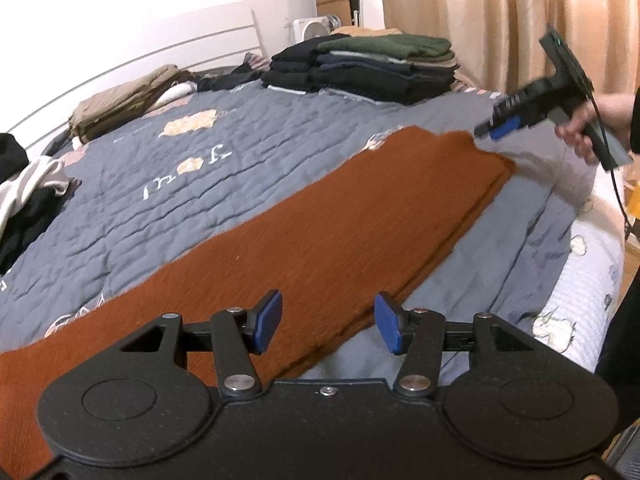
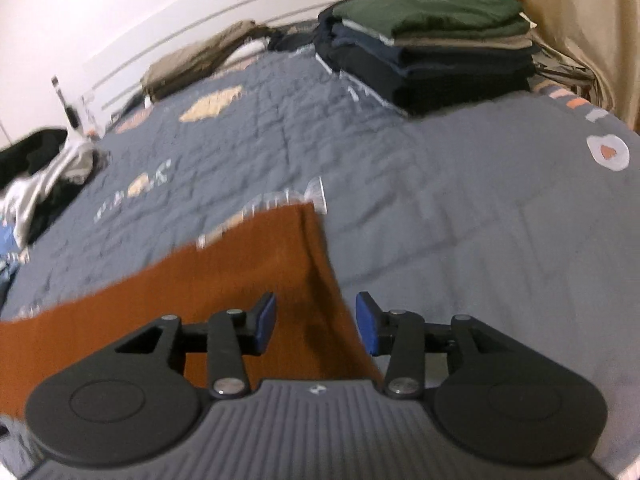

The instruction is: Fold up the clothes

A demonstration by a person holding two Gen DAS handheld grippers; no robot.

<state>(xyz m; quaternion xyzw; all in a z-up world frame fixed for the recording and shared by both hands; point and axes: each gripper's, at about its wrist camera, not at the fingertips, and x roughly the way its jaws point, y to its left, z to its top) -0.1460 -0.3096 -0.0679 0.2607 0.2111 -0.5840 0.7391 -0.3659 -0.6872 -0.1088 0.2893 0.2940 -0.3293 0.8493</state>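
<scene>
A rust-brown garment (image 1: 320,232) lies folded lengthwise in a long strip across the grey quilt (image 1: 180,200). My left gripper (image 1: 328,320) hovers open over the strip's near end, its blue pads apart and pressing on nothing. In the left wrist view a hand (image 1: 588,128) holds my right gripper (image 1: 494,130) just beyond the strip's far corner. In the right wrist view my right gripper (image 2: 316,320) is open above that corner of the rust-brown garment (image 2: 240,272), with its edge showing between the fingers and not gripped.
A stack of folded dark and green clothes (image 1: 368,68) (image 2: 432,48) sits at the far side of the bed. An unfolded black and white pile (image 1: 28,192) lies at the left edge, a khaki garment (image 1: 120,108) by the headboard. A beige curtain (image 1: 500,12) hangs at the right.
</scene>
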